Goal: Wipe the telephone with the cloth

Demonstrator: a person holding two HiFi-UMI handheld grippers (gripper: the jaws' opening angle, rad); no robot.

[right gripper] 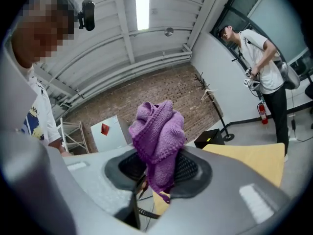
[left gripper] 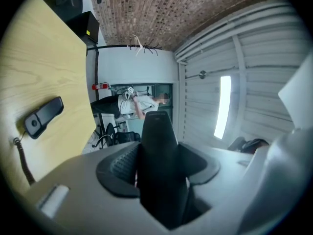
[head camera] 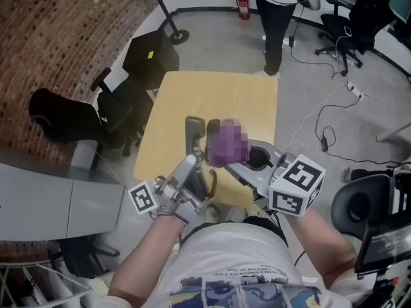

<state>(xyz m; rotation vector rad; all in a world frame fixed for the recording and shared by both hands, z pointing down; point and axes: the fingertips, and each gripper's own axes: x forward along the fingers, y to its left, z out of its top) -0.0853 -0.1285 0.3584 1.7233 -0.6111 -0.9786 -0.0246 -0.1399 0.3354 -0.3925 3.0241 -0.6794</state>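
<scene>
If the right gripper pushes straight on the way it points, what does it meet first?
Nothing close, it seems: past the purple cloth in the right gripper, only the far brick wall shows. The telephone cord lies below that line.

Pale wooden table [head camera: 237, 101] in a room with a brick wall [head camera: 64, 37] and a grey floor.
Beyond the table's far edge stands 1 person [head camera: 277, 18] in a white top and dark trousers, with a red fire extinguisher [head camera: 243, 5] just beside them. A black case [head camera: 151, 56] with a yellow sticker sits near the table's far left corner, and a round stand base [head camera: 176, 36] lies behind it. 1 black office chair [head camera: 119, 108] stands by the table's left edge and another chair [head camera: 353, 24] stands far right. Cables [head camera: 321, 117] trail over the floor to a white power strip [head camera: 355, 92].
</scene>
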